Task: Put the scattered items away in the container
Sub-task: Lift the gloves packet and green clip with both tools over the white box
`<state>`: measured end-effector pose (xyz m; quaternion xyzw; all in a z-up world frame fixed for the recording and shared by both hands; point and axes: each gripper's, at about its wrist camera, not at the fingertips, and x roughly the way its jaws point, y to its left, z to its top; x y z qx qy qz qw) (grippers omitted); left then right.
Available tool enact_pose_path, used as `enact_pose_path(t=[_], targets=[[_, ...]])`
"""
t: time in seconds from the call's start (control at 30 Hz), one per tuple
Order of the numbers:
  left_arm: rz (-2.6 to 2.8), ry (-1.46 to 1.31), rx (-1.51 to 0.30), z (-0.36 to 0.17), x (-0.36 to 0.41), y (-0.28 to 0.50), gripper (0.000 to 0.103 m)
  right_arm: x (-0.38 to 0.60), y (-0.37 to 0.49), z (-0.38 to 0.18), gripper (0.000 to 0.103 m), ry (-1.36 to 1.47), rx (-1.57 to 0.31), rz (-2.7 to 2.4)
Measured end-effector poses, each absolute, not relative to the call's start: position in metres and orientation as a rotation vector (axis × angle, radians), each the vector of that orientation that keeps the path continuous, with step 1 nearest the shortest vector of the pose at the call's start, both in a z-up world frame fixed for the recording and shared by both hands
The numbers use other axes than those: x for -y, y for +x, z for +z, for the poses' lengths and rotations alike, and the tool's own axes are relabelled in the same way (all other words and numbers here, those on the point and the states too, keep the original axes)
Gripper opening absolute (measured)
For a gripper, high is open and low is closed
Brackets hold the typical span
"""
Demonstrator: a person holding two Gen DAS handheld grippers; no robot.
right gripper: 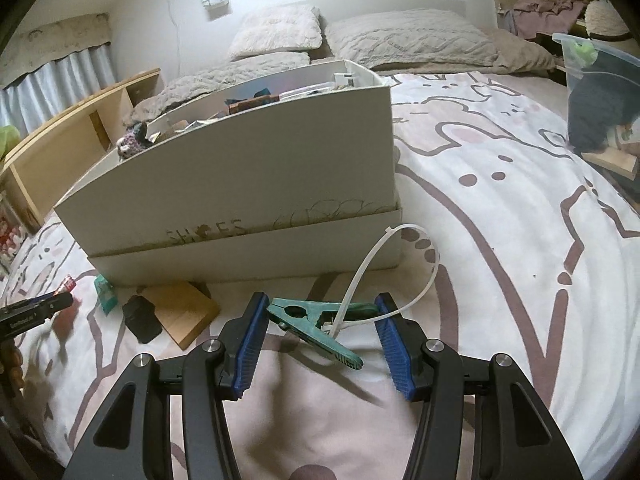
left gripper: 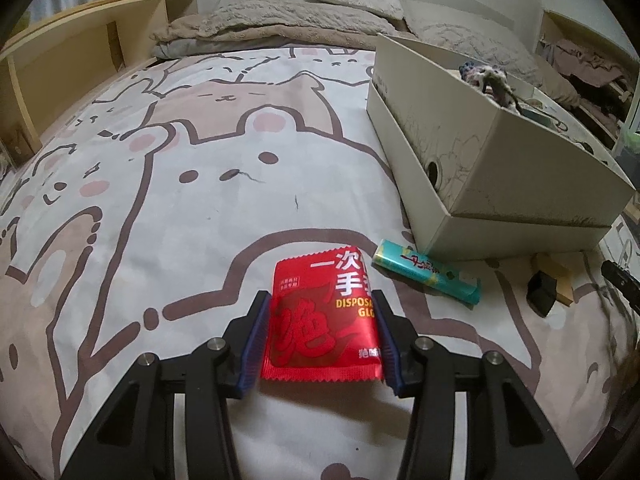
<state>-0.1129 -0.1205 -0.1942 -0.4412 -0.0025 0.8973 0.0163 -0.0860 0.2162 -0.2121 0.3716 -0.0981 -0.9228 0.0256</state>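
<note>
The packet (left gripper: 320, 320) lay between the left gripper's (left gripper: 320, 336) fingers, the box (left gripper: 500, 168) ahead right, the lighter (left gripper: 428, 272) between.

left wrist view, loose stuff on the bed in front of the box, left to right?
red glove packet between the left gripper's pads → teal wrapped bar → small black block → wooden block behind it. White shoe box sits beyond them.

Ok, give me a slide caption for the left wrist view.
Left tongs clamp a red glove packet on the bedspread, box nearby.
</note>
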Motion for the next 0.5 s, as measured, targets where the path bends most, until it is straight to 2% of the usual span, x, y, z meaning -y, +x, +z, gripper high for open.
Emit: enact_pose_path(t=[0.27, 0.5], targets=[[2.819, -1.289, -0.083, -0.183, 0.106, -0.100, 0.049, -0.219, -0.089, -0.205, 0.055, 1.150, 0.337, -2.791], [2.797, -1.216, -0.148, -0.173, 0.081, -0.083, 0.049, -0.207, -0.080, -0.195, 0.055, 1.126, 0.288, -2.739]])
